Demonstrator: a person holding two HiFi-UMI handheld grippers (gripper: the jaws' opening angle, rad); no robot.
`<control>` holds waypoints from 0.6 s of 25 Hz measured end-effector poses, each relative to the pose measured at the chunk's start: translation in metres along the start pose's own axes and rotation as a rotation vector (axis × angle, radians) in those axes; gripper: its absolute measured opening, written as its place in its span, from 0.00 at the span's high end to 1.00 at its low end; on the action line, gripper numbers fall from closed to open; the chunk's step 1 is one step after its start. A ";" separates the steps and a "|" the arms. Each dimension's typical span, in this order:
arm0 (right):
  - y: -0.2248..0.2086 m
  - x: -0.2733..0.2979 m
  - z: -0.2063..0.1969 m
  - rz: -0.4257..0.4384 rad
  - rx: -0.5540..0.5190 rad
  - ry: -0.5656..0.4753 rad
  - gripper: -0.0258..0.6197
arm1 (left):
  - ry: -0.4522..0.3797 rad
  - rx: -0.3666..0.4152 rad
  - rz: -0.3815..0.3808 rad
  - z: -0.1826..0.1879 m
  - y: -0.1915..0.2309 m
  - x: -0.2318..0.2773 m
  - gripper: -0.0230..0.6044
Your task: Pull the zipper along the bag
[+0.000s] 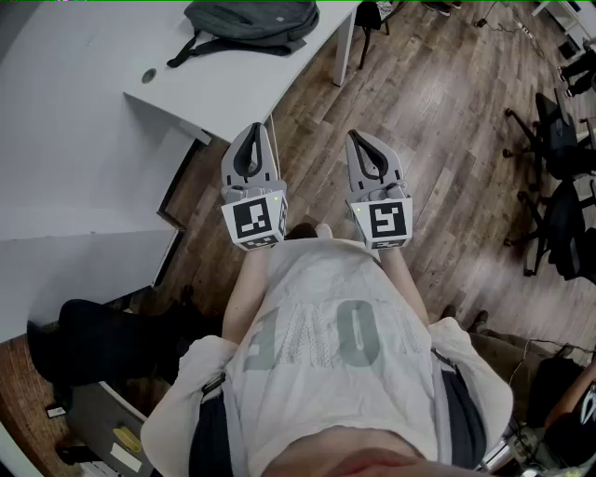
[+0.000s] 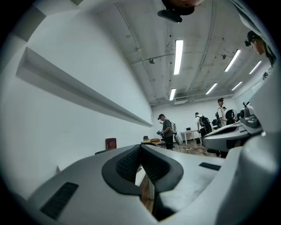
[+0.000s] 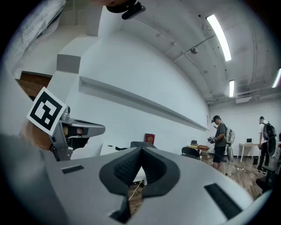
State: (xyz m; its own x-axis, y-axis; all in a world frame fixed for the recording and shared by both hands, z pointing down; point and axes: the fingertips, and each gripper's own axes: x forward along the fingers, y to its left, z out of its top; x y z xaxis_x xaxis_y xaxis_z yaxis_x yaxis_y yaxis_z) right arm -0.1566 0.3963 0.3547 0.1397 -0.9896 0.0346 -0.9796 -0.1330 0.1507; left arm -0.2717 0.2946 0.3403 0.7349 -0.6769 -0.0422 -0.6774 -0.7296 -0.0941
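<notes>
With jaws closed on nothing, the left gripper (image 1: 257, 129) and right gripper (image 1: 355, 138) hover level, well short of the dark bag (image 1: 253, 22) on the white table (image 1: 93, 56), its zipper pull apparently too small to spot; reaching it and opening the jaws likely come next.

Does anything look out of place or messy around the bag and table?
Nothing stands out. The grey bag lies on the white table, a strap trailing across the top, nothing spilled. The left gripper and right gripper hover over the wooden floor short of it, jaws shut and empty.
</notes>
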 end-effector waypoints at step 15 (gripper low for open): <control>-0.002 0.002 0.000 -0.020 0.057 -0.016 0.92 | 0.002 0.003 0.007 -0.001 0.012 -0.006 0.92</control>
State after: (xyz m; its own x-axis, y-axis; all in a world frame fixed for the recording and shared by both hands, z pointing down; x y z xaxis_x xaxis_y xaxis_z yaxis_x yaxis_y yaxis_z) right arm -0.1549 0.3947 0.3543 0.1578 -0.9873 0.0157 -0.9833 -0.1557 0.0947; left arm -0.2843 0.2904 0.3410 0.7299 -0.6824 -0.0408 -0.6826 -0.7244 -0.0967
